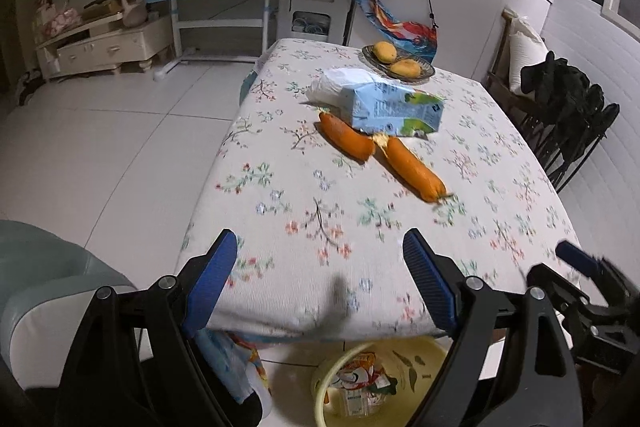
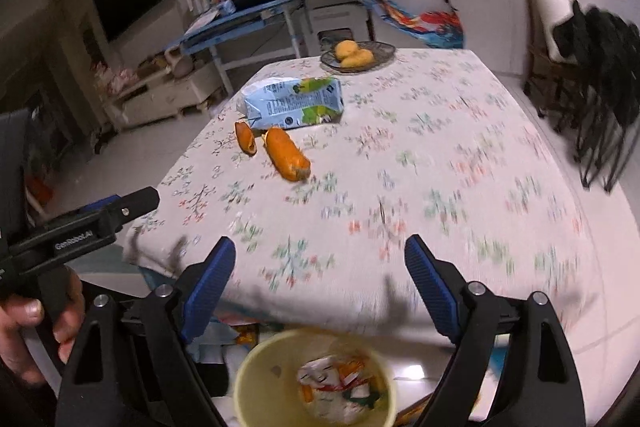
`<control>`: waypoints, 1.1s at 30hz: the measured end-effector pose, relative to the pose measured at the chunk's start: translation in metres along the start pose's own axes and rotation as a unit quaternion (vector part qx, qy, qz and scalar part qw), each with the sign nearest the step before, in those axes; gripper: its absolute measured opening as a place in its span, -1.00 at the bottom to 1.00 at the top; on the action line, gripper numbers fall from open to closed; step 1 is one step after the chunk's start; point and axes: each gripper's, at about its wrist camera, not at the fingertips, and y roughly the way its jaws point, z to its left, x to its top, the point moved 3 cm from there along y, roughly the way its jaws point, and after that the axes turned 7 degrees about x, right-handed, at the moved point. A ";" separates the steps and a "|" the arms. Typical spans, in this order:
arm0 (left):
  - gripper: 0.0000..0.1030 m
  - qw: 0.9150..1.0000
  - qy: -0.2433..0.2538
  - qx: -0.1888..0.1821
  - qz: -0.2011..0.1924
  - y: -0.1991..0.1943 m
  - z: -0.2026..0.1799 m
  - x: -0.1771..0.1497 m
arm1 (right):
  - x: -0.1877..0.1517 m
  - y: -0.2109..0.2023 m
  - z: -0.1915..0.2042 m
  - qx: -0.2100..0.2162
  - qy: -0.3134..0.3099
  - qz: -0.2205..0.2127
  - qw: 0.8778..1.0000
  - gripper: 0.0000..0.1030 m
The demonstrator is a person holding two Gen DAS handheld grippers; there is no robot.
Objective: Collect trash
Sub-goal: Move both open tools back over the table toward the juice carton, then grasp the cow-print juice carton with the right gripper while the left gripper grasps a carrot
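Observation:
A light blue drink carton (image 1: 394,113) (image 2: 294,103) lies on its side on the floral tablecloth, with a crumpled white bag (image 1: 340,85) behind it. Two orange peel pieces (image 1: 346,137) (image 1: 416,169) lie in front of it, also in the right wrist view (image 2: 245,138) (image 2: 287,153). A yellow bin (image 2: 316,381) (image 1: 360,387) with wrappers inside stands on the floor below the table's near edge. My left gripper (image 1: 320,251) is open and empty above the near edge. My right gripper (image 2: 320,259) is open and empty above the bin.
A wire basket with yellow fruit (image 1: 398,63) (image 2: 358,55) sits at the table's far side. A chair with dark clothes (image 1: 568,107) stands at the right. A grey seat (image 1: 48,287) is at the near left. White floor lies left of the table.

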 end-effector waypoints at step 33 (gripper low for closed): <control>0.59 0.996 -0.056 -0.006 0.070 0.094 -0.008 0.073 | 0.135 0.163 -0.007 0.078 -0.268 0.205 0.938 -0.16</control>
